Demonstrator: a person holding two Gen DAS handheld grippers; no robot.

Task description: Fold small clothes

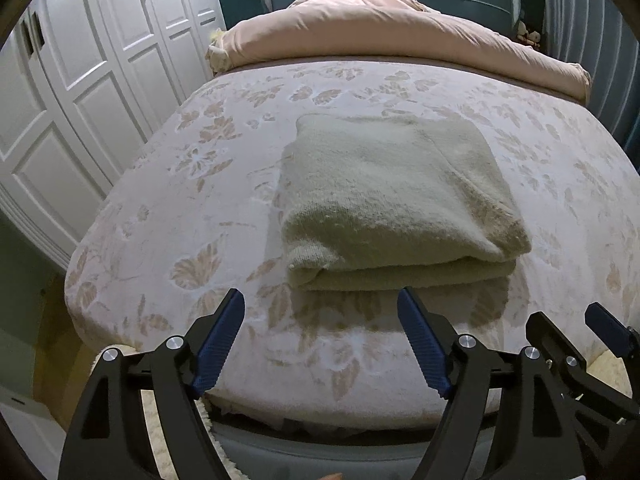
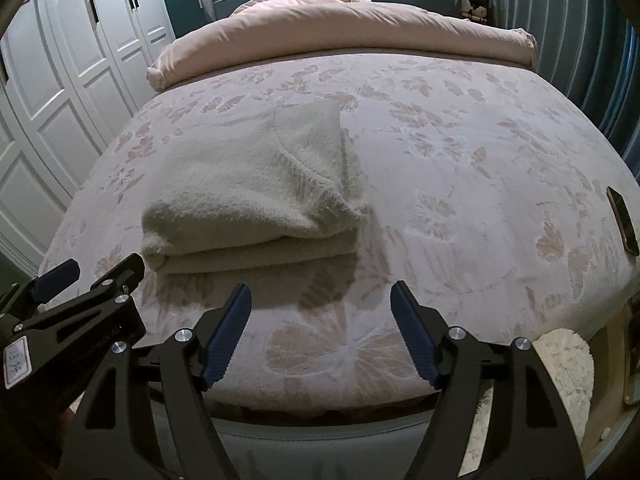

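Cream knit sweater (image 1: 394, 196) lies folded in a thick stack on the bed (image 1: 160, 216), near its foot edge, on the floral pink cover. Left gripper (image 1: 320, 344) hangs over the bed's foot, short of the sweater; jaws spread wide, holding nothing. Right gripper (image 2: 320, 340) just beside it, to the sweater's right, jaws likewise spread and empty. Rolled pink duvet (image 1: 392, 32) at the headboard end. White wardrobe (image 1: 80, 80) to the left.
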